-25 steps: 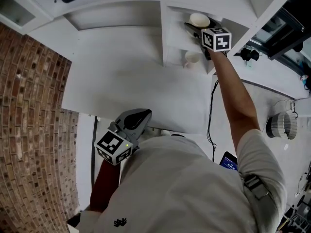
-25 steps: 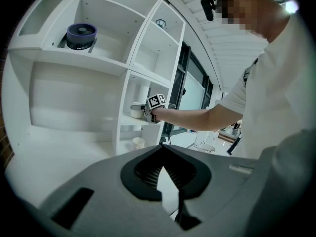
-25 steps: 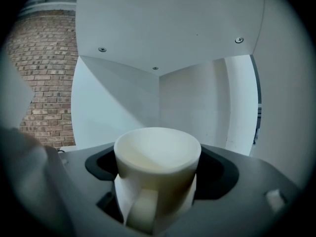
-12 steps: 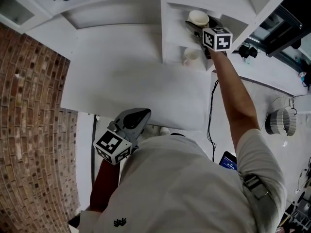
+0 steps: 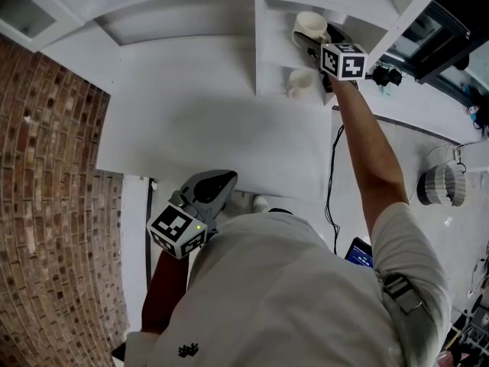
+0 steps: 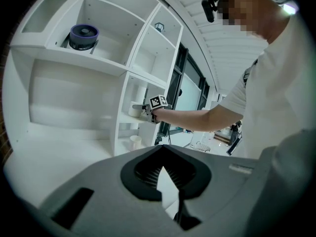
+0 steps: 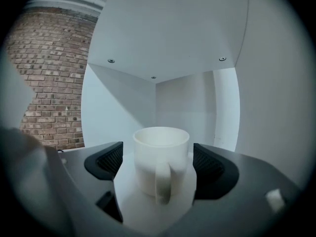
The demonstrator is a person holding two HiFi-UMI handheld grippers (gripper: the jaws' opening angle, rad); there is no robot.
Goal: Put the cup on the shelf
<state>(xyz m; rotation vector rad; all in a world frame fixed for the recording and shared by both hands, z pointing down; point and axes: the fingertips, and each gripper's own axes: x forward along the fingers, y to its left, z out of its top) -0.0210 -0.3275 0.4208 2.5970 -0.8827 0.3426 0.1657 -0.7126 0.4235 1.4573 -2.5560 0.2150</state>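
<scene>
White shelf unit (image 5: 183,29) spans the far side. Right gripper (image 5: 315,44) is reached into a right-hand compartment, jaws apart, with a small gap on each side of the cup (image 7: 160,157). The cup stands upright on the shelf board, handle toward the gripper. Left gripper (image 5: 220,182) is near left by the torso, jaws closed together, nothing between them. Second cup (image 5: 299,85) sits in the compartment just below.

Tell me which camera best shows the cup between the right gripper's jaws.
Right gripper view: the cup stands upright, handle facing the camera. Head view shows it small, from above; left gripper view shows it tiny, distant.
</scene>
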